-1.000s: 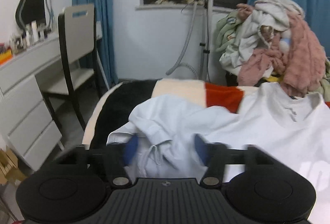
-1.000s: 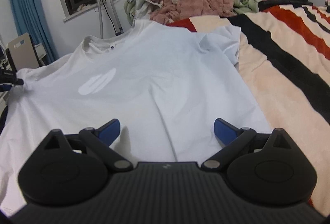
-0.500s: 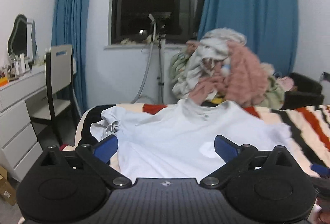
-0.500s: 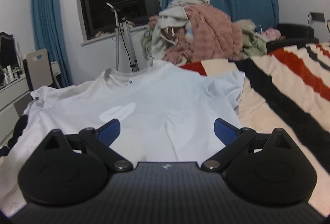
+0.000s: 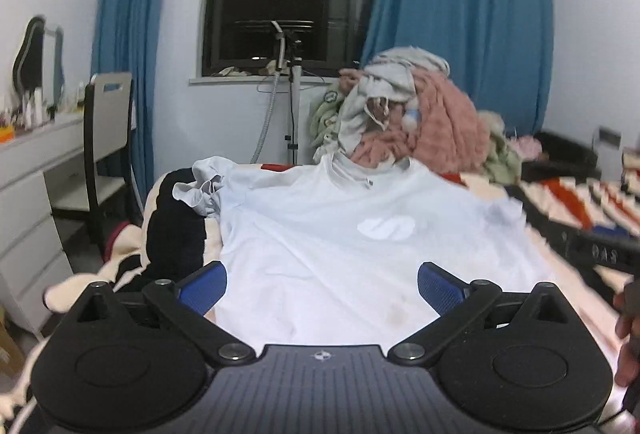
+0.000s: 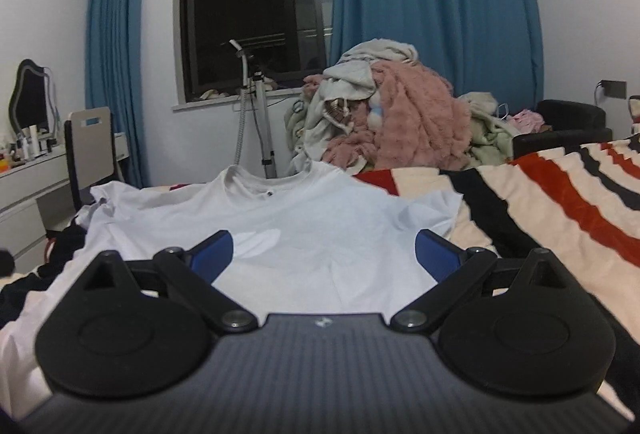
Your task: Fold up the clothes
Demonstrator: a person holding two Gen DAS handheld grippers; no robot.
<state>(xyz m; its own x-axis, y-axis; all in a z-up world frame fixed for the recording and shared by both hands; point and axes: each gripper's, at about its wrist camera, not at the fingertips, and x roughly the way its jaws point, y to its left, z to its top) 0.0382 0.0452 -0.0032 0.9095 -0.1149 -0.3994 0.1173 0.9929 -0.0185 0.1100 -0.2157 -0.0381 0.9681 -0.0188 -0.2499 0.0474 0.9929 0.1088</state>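
A white T-shirt (image 5: 340, 234) (image 6: 304, 230) lies spread face up on the striped bed, collar toward the window. Its left sleeve (image 5: 200, 188) is bunched up at the bed's far left corner. My left gripper (image 5: 322, 284) hovers over the shirt's near hem, open, with nothing between its blue pads. In the right wrist view my right gripper (image 6: 324, 254) also stands open above the shirt's lower half, empty. The right gripper's black body (image 5: 600, 250) shows at the right edge of the left wrist view.
A heap of unfolded clothes (image 5: 404, 122) (image 6: 384, 118) is piled past the shirt's collar. The striped blanket (image 6: 560, 202) runs off to the right. A garment steamer stand (image 5: 292, 102), a chair (image 5: 108, 138) and a white dresser (image 5: 28, 194) stand at left.
My left gripper let go of the bunched left sleeve, opened wide and drew back to the shirt's near hem. The right gripper rose and tilted up, still open.
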